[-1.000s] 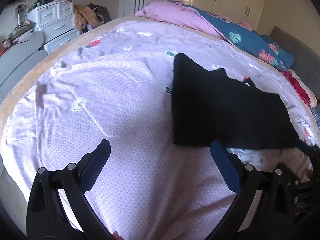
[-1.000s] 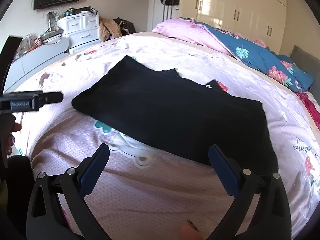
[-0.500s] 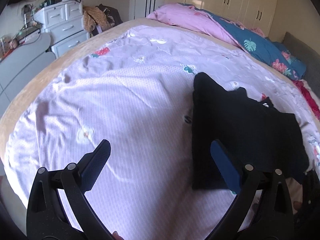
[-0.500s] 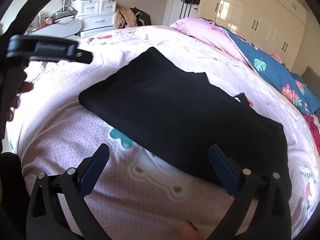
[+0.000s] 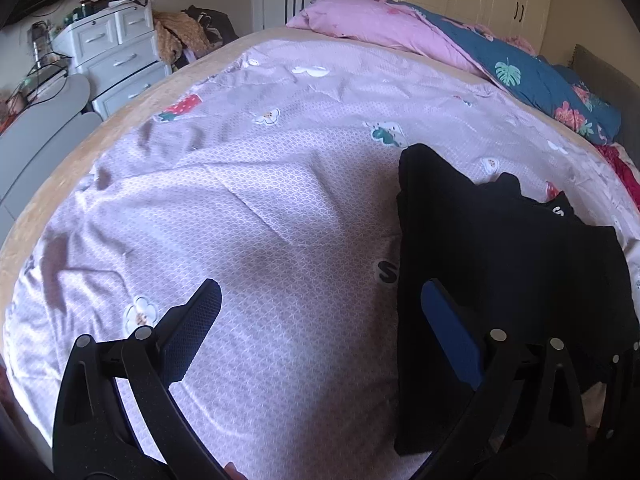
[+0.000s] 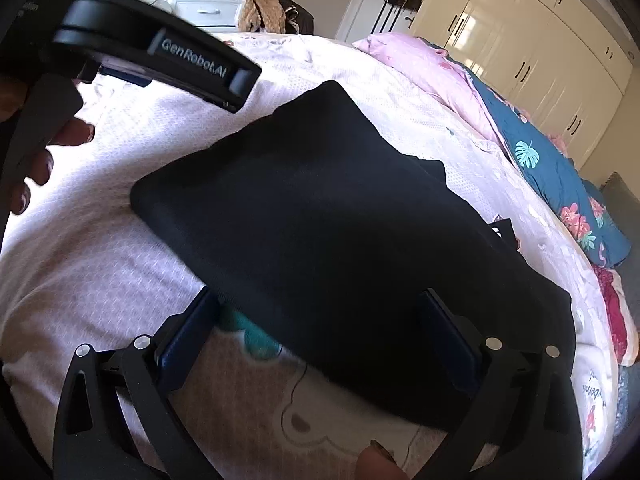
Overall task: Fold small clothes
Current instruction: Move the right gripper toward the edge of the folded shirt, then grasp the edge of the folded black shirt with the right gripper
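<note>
One black garment (image 5: 500,264) lies folded flat on the bed (image 5: 248,208), toward its right side in the left wrist view; its near right corner is cut off there behind the finger of the left hand-held gripper (image 5: 320,320) and the dark frame edge; what kind of garment it is cannot be made out, since the cloth reads as a plain dark slab with only a small white mark at its far edge (image 5: 558,211); in the right wrist view the same garment (image 6: 340,220) fills the middle, and its far right end fades into shadow.

The left hand-held gripper is released, its two blue-padded fingers spread wide above the sheet, the right finger over the garment's left edge; whether it touches the cloth cannot be told; the right hand-held gripper (image 6: 320,320) is likewise spread with nothing between its fingers, both fingertips at the garment's near edge, contact unclear.

In the right wrist view the left hand-held gripper's body crosses the upper left, with a few fingers of the person's hand (image 6: 44,160) showing below it; the rest is out of frame.

One white chest of drawers (image 5: 116,60) stands beyond the bed; one pink duvet (image 5: 380,24) and one blue floral quilt (image 5: 532,80) are heaped at the far end.
</note>
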The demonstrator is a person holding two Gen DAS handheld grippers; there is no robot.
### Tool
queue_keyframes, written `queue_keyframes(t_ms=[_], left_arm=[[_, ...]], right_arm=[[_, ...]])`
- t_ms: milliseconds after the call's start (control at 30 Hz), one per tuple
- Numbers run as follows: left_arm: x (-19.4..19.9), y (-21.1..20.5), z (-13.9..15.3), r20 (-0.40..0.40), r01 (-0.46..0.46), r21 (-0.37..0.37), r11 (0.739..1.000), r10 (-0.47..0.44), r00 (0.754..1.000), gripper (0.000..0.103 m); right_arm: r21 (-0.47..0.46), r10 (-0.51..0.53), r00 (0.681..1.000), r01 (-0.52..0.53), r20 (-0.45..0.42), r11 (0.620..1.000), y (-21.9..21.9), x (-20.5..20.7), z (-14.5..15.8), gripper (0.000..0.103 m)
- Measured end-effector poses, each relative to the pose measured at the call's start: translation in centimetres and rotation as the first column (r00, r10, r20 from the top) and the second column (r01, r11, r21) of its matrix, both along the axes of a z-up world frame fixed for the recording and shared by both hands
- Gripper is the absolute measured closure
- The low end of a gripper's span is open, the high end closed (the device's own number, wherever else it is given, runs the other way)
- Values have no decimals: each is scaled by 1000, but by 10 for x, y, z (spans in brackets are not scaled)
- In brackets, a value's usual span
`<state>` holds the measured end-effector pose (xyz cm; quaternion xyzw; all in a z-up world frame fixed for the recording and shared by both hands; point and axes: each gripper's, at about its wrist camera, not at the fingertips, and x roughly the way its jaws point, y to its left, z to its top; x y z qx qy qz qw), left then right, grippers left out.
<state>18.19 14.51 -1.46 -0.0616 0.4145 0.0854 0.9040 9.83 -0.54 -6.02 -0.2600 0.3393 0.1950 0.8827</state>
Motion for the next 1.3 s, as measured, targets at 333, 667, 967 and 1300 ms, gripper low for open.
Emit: queue_keyframes(t_ms=[333, 667, 967, 1300], left_arm=[[14, 7, -12, -30, -14, -19, 1000, 13, 999, 9], [36, 17, -13, -35, -32, -149, 988, 27, 999, 9], [70, -3, -10, -65, 24, -286, 958, -44, 997, 9], [84, -42, -9, -55, 104, -306, 946, -127, 990, 46]], right_arm=[[-49, -4, 998, 6, 56, 999, 22, 26, -1, 4], [-1, 41, 986, -42, 163, 999, 16, 16, 15, 35], [84, 81, 983, -96, 163, 992, -4, 8, 27, 91], [200, 25, 983, -62, 183, 978, -32, -1, 42, 94]])
